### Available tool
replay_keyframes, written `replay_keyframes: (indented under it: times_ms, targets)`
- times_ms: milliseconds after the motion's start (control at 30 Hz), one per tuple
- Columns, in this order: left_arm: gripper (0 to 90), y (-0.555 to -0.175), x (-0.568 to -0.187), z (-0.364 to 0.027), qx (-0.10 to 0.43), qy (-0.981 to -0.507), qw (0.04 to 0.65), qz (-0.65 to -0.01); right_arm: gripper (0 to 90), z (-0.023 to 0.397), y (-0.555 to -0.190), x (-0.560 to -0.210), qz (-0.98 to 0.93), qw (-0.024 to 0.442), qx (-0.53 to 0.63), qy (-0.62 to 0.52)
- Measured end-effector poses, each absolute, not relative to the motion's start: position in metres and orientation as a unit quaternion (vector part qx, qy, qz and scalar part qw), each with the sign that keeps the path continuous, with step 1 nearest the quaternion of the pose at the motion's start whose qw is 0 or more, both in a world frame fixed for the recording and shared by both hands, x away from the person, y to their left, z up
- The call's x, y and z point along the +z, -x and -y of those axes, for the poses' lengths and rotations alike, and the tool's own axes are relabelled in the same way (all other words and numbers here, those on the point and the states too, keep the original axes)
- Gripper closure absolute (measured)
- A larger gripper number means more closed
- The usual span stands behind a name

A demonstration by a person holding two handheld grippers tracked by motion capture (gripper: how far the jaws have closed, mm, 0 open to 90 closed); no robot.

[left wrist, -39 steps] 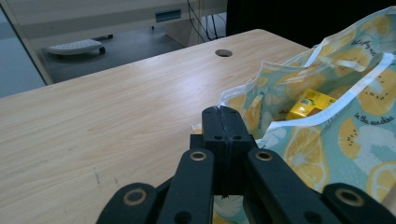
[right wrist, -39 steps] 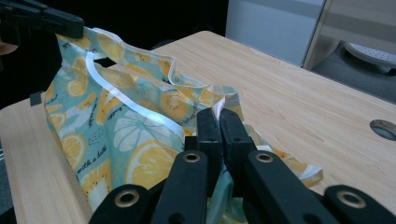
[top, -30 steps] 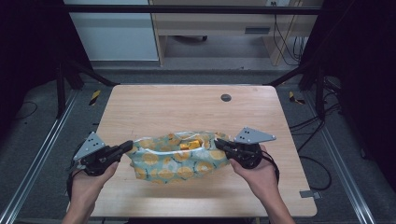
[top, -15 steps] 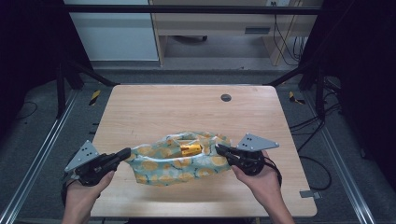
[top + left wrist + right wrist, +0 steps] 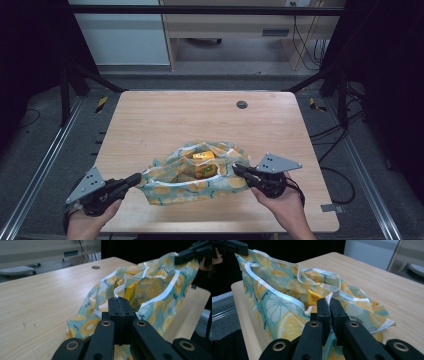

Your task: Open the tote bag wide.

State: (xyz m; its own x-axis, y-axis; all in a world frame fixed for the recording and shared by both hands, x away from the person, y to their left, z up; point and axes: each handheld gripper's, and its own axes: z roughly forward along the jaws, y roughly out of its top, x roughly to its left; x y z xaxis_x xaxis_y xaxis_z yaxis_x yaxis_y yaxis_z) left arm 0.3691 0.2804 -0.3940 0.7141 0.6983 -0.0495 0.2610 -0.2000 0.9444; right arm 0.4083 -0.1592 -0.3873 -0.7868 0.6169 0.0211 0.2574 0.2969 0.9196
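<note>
Teal lemon-print bag, white-trimmed

The counter is light wood with a round grommet at 1 o'clock. Grey floor surrounds it, with metal rails along both sides. A white cabinet and a wooden desk (cables hanging) stand at 12 o'clock. Side areas are dark.
</note>
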Motion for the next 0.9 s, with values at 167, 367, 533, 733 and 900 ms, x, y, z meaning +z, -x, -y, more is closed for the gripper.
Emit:
replay_keyframes:
  times_ms: [167,367,533,733,900]
  targets:
    - [90.0,-0.37,-0.408,-0.277,0.186,-0.763,0.532,-0.316,88.0,0.161,-0.408,-0.395,-0.791,0.166,0.518,-0.281]
    - [90.0,-0.374,-0.426,-0.27,0.174,-0.782,0.511,-0.31,88.2,0.164,-0.41,-0.408,-0.801,0.157,0.502,-0.285]
    - [90.0,-0.374,-0.434,-0.271,0.166,-0.785,0.509,-0.311,88.4,0.168,-0.41,-0.418,-0.806,0.144,0.501,-0.282]
    - [90.0,-0.38,-0.45,-0.267,0.147,-0.809,0.475,-0.312,88.4,0.168,-0.412,-0.43,-0.818,0.13,0.485,-0.282]
    - [90.0,-0.384,-0.459,-0.263,0.149,-0.824,0.447,-0.315,88.3,0.165,-0.419,-0.446,-0.83,0.112,0.457,-0.298]
